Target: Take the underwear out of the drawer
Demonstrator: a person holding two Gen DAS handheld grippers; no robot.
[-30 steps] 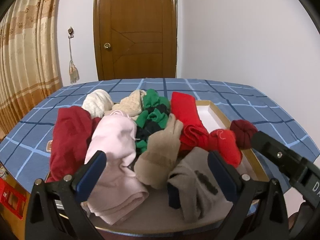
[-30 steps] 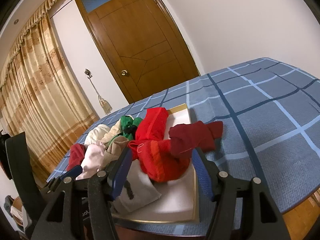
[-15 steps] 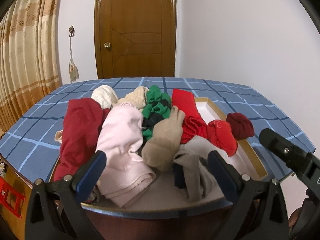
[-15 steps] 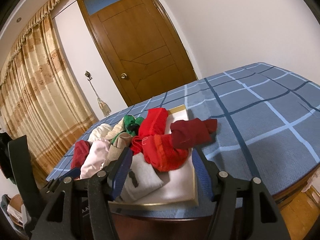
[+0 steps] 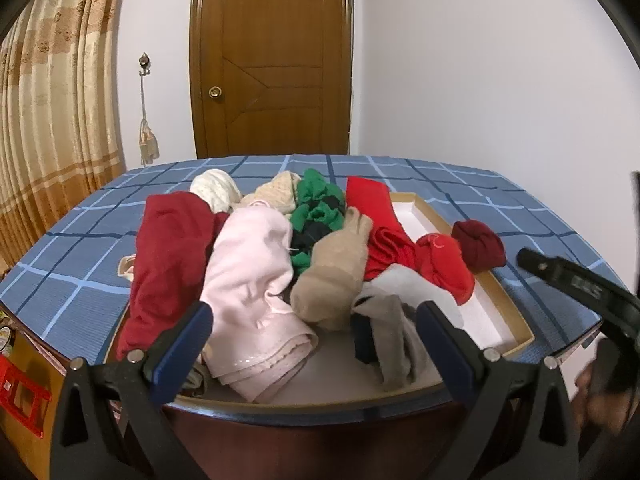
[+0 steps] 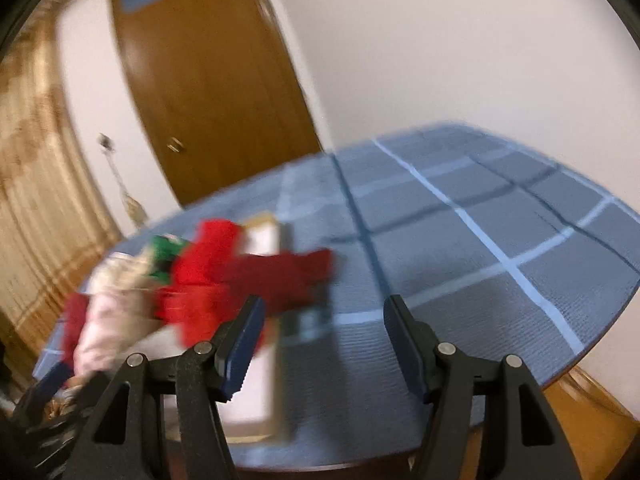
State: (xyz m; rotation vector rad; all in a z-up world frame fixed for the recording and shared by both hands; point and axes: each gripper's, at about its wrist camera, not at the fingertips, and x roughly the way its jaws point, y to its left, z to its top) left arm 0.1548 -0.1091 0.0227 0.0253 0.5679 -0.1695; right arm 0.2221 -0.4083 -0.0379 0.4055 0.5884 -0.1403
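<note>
A shallow tan drawer (image 5: 502,300) with a white floor lies on a blue checked tablecloth (image 5: 80,236), heaped with folded garments: dark red (image 5: 168,252), pale pink (image 5: 252,292), beige (image 5: 332,276), green (image 5: 320,208), bright red (image 5: 376,224) and grey (image 5: 396,320). A maroon piece (image 5: 478,248) hangs over the drawer's right rim. My left gripper (image 5: 314,320) stands open just before the pile, holding nothing. In the blurred right wrist view my right gripper (image 6: 322,320) is open and empty, with the maroon piece (image 6: 288,276) and the drawer (image 6: 280,380) ahead to its left.
A brown wooden door (image 5: 272,60) and white walls stand behind the table. Beige curtains (image 5: 52,100) hang at the left. The cloth to the right of the drawer (image 6: 480,260) is bare. A red plastic object (image 5: 24,396) sits low at the left. My right gripper's body (image 5: 580,284) reaches in from the right.
My right gripper has swung to the right, so the drawer now sits at its left instead of between its fingers. The left wrist view has drawn back slightly and the pile looks unchanged.
</note>
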